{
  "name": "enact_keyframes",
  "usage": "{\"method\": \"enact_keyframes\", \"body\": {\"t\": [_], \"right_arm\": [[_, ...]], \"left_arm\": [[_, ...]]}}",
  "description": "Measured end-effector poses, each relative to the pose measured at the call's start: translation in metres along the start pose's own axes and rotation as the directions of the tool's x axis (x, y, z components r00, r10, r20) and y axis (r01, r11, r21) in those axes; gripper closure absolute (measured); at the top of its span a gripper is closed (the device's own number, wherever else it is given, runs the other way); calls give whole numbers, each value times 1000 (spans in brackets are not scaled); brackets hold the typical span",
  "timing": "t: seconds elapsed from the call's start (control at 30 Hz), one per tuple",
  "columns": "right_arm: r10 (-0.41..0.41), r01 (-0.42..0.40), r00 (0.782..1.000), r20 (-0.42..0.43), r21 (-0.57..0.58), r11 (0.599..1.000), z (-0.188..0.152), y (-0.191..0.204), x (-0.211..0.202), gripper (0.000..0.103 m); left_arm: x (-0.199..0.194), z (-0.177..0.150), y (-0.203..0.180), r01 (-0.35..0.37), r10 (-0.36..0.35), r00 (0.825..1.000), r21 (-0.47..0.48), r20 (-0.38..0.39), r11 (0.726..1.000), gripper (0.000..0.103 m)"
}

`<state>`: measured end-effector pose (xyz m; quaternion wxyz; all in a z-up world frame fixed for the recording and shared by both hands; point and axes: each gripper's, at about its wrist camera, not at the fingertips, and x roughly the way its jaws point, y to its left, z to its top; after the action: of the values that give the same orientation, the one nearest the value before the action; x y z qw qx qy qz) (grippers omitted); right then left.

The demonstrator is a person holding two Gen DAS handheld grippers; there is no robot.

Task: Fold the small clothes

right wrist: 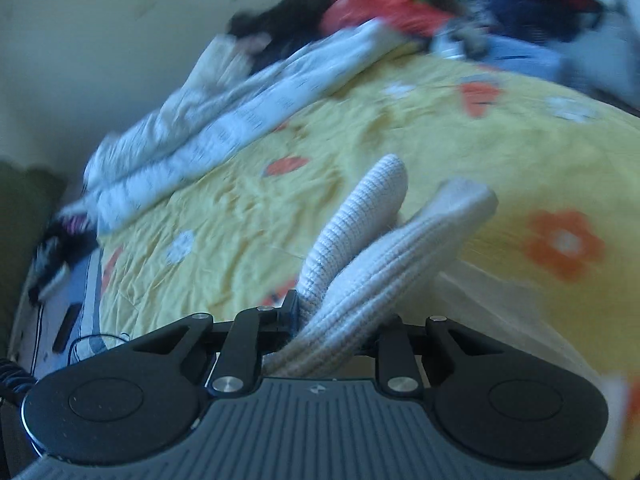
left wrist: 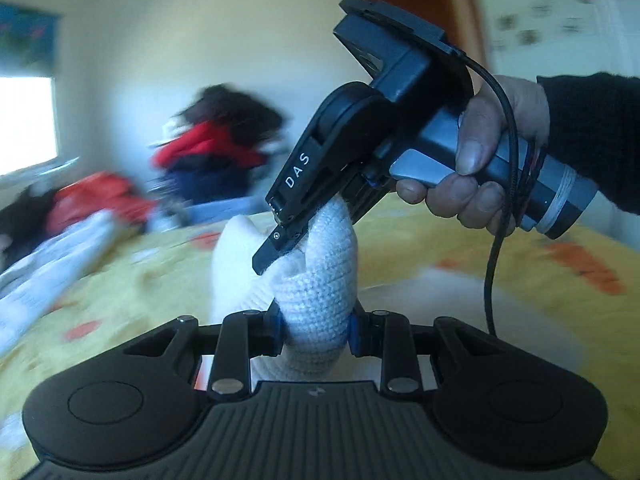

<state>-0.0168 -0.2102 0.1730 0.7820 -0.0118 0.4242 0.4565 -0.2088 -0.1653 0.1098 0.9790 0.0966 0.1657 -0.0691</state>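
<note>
So, closest to the left wrist camera, the left gripper (left wrist: 316, 332) is clamped on a bunched-up white knit garment (left wrist: 316, 300), blue pads pressing in from both sides. Just past that, the right gripper (left wrist: 280, 256) comes down from the upper right and pinches the top of the same knit, with the person's right hand (left wrist: 484, 168) around its handle and a black cable hanging off it. You only see that hand in the left view. The side of that gripper reads "DAS".

The right wrist view shows the right gripper (right wrist: 336, 320) closed on the knit, with two ends of the garment (right wrist: 360, 240) sticking out ahead over the yellow bedsheet (right wrist: 240, 200) with orange and white flowers. Further back there's one crumpled white quilt (right wrist: 208, 120), then a blurry pile of red, black and navy clothes (right wrist: 400, 12). Everything far off is smeared.
</note>
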Motion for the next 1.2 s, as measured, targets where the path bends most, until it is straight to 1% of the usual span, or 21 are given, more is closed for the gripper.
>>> {"method": "enact_keyframes", "body": {"t": [0.1, 0.23, 0.27, 0.3, 0.37, 0.4, 0.43, 0.5, 0.57, 0.6, 0.67, 0.7, 0.77, 0.87, 0.9, 0.93, 1.0, 1.03, 1.07, 1.1, 1.2], "right_arm": [[-60, 57, 998, 31, 102, 993, -42, -48, -38, 79], [-142, 138, 990, -4, 261, 955, -111, -102, -52, 80], [-150, 146, 989, -11, 303, 942, -128, -114, -51, 79], [-147, 137, 989, 0, 350, 927, -145, -124, -51, 75], [-118, 71, 990, 81, 444, 893, -166, -136, -51, 69], [-105, 34, 987, 119, 489, 871, -172, -142, -57, 64], [-120, 23, 981, 155, 516, 856, -174, -144, -64, 57], [-188, 27, 949, 253, 529, 848, -174, -144, -82, 50], [-240, 45, 920, 310, 526, 849, -165, -143, -92, 51], [-232, 36, 919, 320, 516, 856, -158, -142, -92, 52], [-182, 18, 935, 304, 471, 882, -142, -136, -81, 51], [-171, 35, 946, 275, 440, 898, -136, -134, -76, 50], [-177, 98, 969, 170, 393, 914, -120, -129, -53, 46], [-231, 193, 971, 56, 385, 903, -109, -134, -23, 44], [-228, 194, 973, 40, 394, 898, -107, -138, -15, 44], [-221, 187, 974, 40, 399, 897, -108, -143, -14, 45], [-222, 182, 973, 54, 403, 897, -107, -147, -10, 64], [-228, 188, 972, 53, 399, 897, -108, -149, -11, 71], [-220, 175, 973, 66, 405, 898, -109, -150, -12, 77], [-207, 154, 974, 88, 409, 900, -111, -151, -16, 86], [-202, 130, 966, 164, 369, 920, -112, -139, -38, 87]], "left_arm": [[12, 0, -47, 131, -130, 991, 58, -14, 990, 75], [37, -24, -100, 262, -244, 961, 152, -128, 953, 75], [42, -34, -113, 273, -245, 957, 197, -153, 942, 75], [44, -43, -121, 263, -232, 962, 253, -146, 931, 74], [36, -56, -128, 226, -212, 974, 347, -79, 910, 71], [34, -57, -127, 232, -219, 973, 350, -77, 908, 70], [33, -56, -124, 238, -225, 971, 342, -78, 909, 70], [33, -52, -119, 243, -229, 970, 327, -82, 913, 70], [35, -50, -121, 234, -220, 972, 338, -80, 911, 69], [34, -50, -125, 225, -212, 974, 352, -76, 908, 69], [32, -54, -136, 200, -192, 979, 394, -61, 897, 69], [31, -55, -140, 191, -186, 981, 413, -52, 890, 67], [31, -59, -145, 168, -176, 984, 465, -26, 869, 63], [26, -66, -152, 148, -180, 984, 521, 9, 840, 56], [26, -67, -152, 151, -186, 982, 527, 14, 836, 54], [27, -68, -154, 159, -193, 981, 529, 10, 833, 53], [42, -64, -149, 194, -210, 977, 505, -27, 841, 56], [46, -64, -147, 194, -202, 979, 491, -37, 850, 59], [48, -63, -145, 188, -198, 980, 484, -31, 855, 69], [47, -61, -143, 191, -204, 979, 478, -26, 857, 73], [36, -48, -141, 200, -228, 974, 451, 9, 870, 74]]}}
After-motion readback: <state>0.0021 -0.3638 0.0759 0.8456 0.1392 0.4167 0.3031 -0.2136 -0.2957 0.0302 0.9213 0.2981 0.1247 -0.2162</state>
